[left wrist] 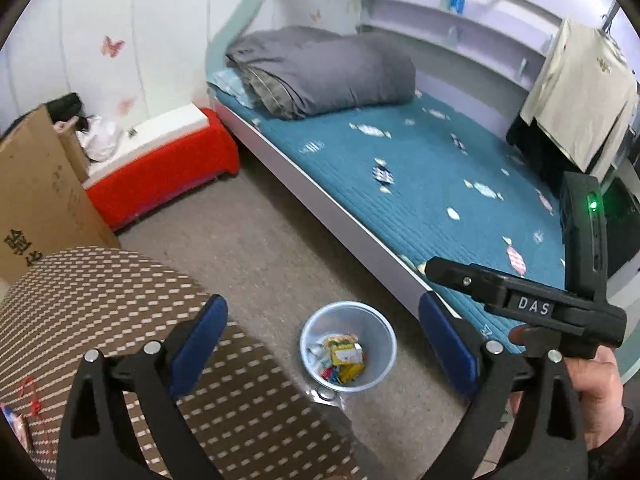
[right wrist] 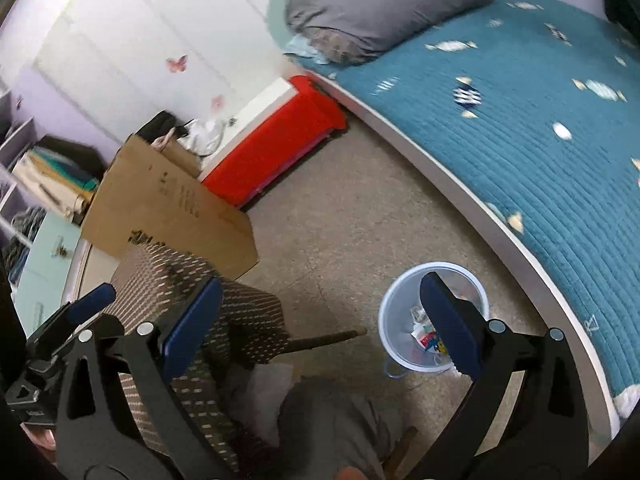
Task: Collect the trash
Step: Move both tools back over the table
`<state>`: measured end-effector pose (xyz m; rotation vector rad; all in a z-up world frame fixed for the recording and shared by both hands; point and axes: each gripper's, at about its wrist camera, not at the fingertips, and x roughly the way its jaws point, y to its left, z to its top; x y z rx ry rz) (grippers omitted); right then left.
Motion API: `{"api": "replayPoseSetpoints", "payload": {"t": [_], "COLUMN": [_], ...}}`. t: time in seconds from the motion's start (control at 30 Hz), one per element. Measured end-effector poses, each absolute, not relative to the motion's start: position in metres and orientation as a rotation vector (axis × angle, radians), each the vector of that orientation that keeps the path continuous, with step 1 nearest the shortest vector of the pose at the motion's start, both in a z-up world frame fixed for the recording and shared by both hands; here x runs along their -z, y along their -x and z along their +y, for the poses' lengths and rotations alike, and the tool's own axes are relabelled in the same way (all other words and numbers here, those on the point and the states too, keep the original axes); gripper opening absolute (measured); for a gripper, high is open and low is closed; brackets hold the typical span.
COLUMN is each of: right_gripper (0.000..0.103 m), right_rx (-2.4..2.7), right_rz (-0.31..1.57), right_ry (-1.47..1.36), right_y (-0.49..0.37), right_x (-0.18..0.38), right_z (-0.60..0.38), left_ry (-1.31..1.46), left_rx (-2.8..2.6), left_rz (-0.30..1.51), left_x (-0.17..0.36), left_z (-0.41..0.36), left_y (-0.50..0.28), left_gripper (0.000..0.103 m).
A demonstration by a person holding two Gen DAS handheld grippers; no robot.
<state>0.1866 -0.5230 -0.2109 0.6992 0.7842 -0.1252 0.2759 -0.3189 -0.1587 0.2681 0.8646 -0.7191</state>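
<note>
On my left feed, low and centre in the frame, I have the trash bin (left wrist: 347, 346): a round, pale, translucent plastic bucket standing on the speckled grey floor (left wrist: 256, 248). Inside it I see a heap of wrappers (left wrist: 342, 358), crumpled yellow, green and red packets with some clear film. The left gripper (left wrist: 323, 344) is spread wide and holds nothing; its blue pads (left wrist: 200, 340) frame the bin from above, with no contact.

On my right feed the same bin (right wrist: 434, 320) sits lower right, and one blue pad (right wrist: 448, 320) of the right gripper (right wrist: 316, 326) overlaps its rim in the picture. I cannot tell whether it touches. That gripper is also wide open and empty. Red, white and blue scraps show at the bin's bottom.

A chair seat (left wrist: 120, 340) of brown woven fabric with cream dashes fills the lower left of the left view, rounded at its edge. Behind it, at the left edge, stands a flat-sided cardboard box (left wrist: 36, 204) with dark printed characters. Further back is a low box-shaped piece covered in bright red cloth (left wrist: 168, 176) with a white top, some white and black items lying on it.

The bed (left wrist: 400, 184) runs across the right half, its teal quilted cover ribbed in lines and dotted with candy shapes, on a white frame. A grey folded duvet (left wrist: 320, 72) lies soft and bulky at its upper end. In the left view, the right gripper's black body (left wrist: 528, 304) crosses the lower right, held in a hand (left wrist: 596, 392).
</note>
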Motion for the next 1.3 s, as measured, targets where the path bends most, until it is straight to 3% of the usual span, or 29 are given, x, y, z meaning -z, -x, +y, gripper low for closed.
{"api": "replayPoseSetpoints", "payload": {"t": [0.67, 1.3], "right_gripper": [0.097, 0.097], "right_rx": [-0.081, -0.328], "right_rz": [0.803, 0.916], "right_ry": [-0.377, -0.091], "right_y": [-0.247, -0.322], "right_x": [0.133, 0.165], "right_z": [-0.353, -0.157], "left_ry": [-0.108, 0.050], "left_rx": [0.449, 0.071], "left_rz": [0.698, 0.757], "left_x": [0.112, 0.154], "left_z": [-0.126, 0.062], "left_y": [-0.268, -0.277], "left_gripper": [0.096, 0.096]}}
